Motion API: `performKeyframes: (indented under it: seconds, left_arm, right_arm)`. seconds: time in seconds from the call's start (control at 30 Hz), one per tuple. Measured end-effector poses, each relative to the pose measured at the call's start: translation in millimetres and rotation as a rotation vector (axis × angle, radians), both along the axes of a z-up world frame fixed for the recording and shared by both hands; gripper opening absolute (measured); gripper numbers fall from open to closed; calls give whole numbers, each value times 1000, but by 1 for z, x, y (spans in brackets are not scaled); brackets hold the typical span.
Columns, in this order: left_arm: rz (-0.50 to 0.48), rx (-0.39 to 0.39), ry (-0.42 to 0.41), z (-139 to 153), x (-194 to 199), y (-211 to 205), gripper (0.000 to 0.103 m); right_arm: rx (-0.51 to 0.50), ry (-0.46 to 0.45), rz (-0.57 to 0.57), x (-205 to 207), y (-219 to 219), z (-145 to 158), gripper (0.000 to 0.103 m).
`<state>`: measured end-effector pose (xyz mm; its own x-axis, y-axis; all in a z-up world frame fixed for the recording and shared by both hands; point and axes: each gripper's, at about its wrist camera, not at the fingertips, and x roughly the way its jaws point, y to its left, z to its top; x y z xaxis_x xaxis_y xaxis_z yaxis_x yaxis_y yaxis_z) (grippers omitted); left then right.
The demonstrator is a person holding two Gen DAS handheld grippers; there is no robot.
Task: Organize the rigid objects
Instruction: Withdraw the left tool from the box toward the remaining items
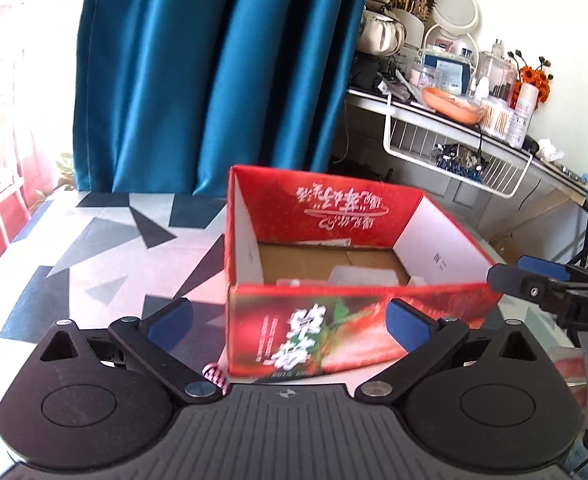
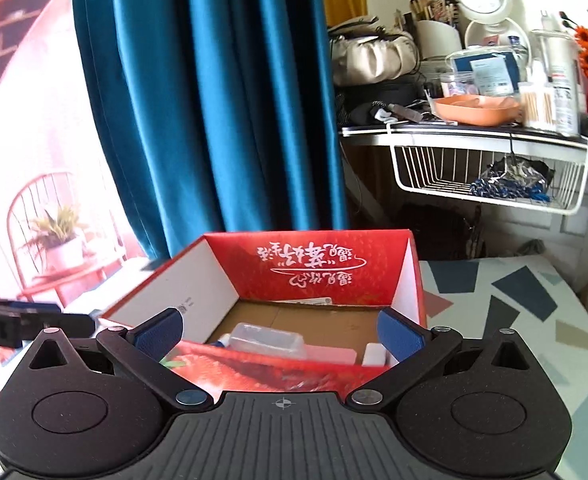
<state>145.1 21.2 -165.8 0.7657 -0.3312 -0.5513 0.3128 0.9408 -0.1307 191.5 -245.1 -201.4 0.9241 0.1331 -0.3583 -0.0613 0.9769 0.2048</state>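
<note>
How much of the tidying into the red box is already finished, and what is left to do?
Done: the red box on the patterned table already holds a clear plastic case and some small white items. In hand: nothing; the left claw and the right claw are both open and empty. Left: a pink coiled item lies outside the box by its near corner.

Bright daylight, blown-out window, fisheye-warped edges

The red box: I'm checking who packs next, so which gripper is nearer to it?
Right. The right gripper hangs over the red box's near wall, jaws open; the left gripper sits just before its left corner.
</note>
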Motion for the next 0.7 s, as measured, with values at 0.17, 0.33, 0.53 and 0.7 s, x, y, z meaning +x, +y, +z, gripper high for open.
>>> performKeyframes:
  seconds: [0.17, 0.33, 0.53, 0.7]
  left_arm:
    - [28, -9, 60, -16, -13, 15, 103]
    - [54, 92, 91, -35, -28, 13, 103]
    - [22, 93, 156, -49, -35, 16, 103]
    - [-28, 110, 143, -54, -49, 12, 103]
  right_arm:
    - [-28, 27, 13, -16, 14, -13, 103]
    - [-91, 77, 46, -27, 32, -32, 103]
    - [-64, 156, 52, -43, 50, -56, 103]
    - [-143, 249, 99, -54, 75, -70, 103]
